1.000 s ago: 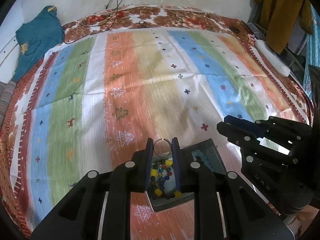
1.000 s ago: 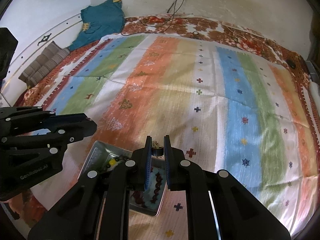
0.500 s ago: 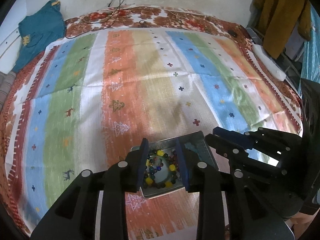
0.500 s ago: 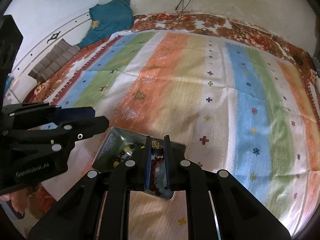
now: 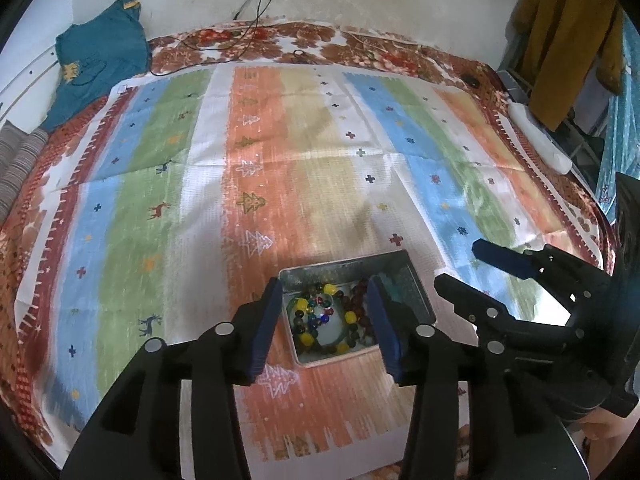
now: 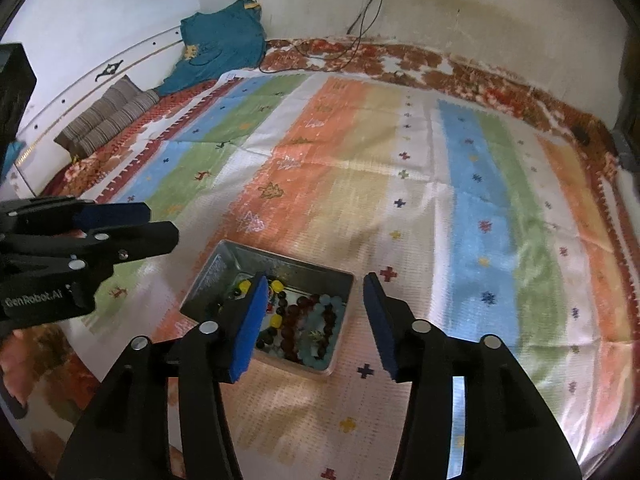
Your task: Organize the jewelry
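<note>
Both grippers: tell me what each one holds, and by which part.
Nothing is held. The left gripper and the right gripper both stand open and empty above the metal tin of beaded bracelets.

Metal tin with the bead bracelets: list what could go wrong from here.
1. The open left gripper straddles the small rectangular metal tin closely; a finger lowering could catch the rim and tip it.
2. The multicoloured bead bracelet and dark red bead bracelet overlap, so lifting one may drag the other out.
3. The open right gripper hovers close to the left; they might collide.
</note>
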